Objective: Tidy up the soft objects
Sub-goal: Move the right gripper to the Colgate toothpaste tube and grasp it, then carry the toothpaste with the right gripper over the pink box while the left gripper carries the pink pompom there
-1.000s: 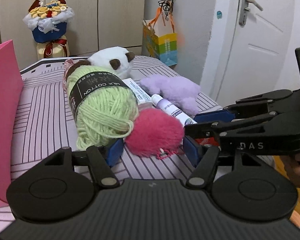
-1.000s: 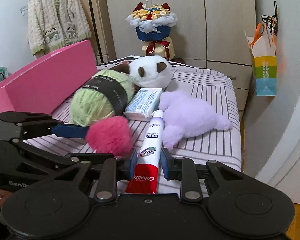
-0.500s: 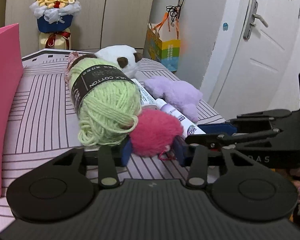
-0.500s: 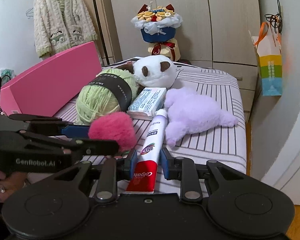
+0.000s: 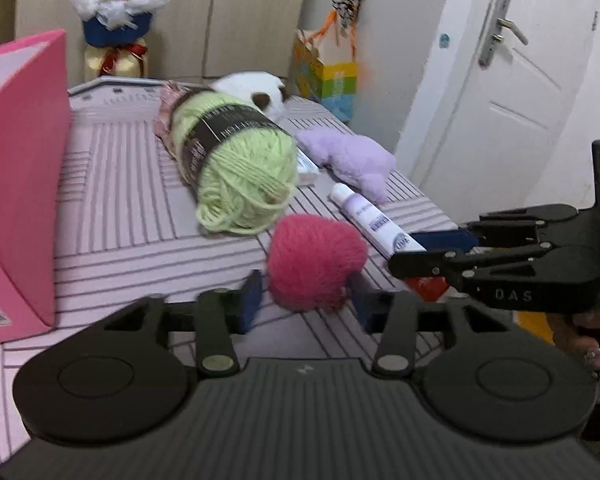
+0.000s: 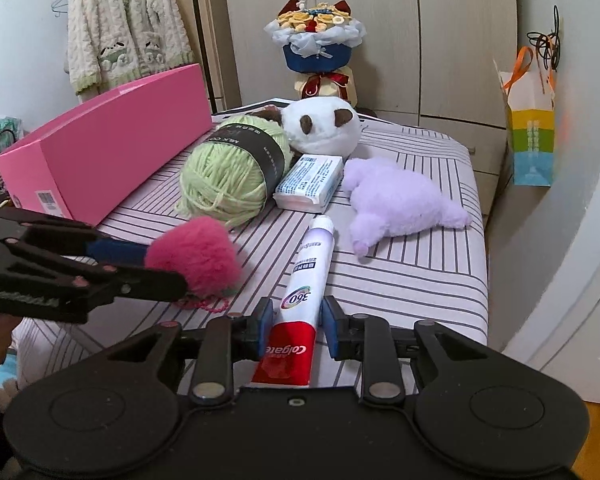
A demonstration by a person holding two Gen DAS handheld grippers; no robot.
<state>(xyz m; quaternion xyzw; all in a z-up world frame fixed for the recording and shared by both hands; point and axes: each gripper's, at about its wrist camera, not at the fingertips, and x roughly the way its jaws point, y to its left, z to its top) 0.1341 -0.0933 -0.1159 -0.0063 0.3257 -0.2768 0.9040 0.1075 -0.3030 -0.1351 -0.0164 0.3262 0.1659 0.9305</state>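
- My left gripper has the pink pompom between its blue pads; the jaws have just been opening, and I see a sliver of gap on each side, so I judge it released, not squeezed.
- The pompom sits on the striped table cover, at the near edge, just in front of the green yarn skein and beside the toothpaste tube.
- It looks feather-light and very squashy. The fluff will give a lot before anything firm is felt, so I would close across its middle, deep enough to catch the core. A loose pink thread trails under it and could snag.
- My right gripper is clamped on the toothpaste tube near its red crimped end. That tube is smooth and semi-stiff, and not a soft thing, I judge.
- The purple plush and the white plush with brown ears lie farther back; both should be light and floppy, best taken by the body, not a limb.
- The pink box stands along the left side, likely the place for them.
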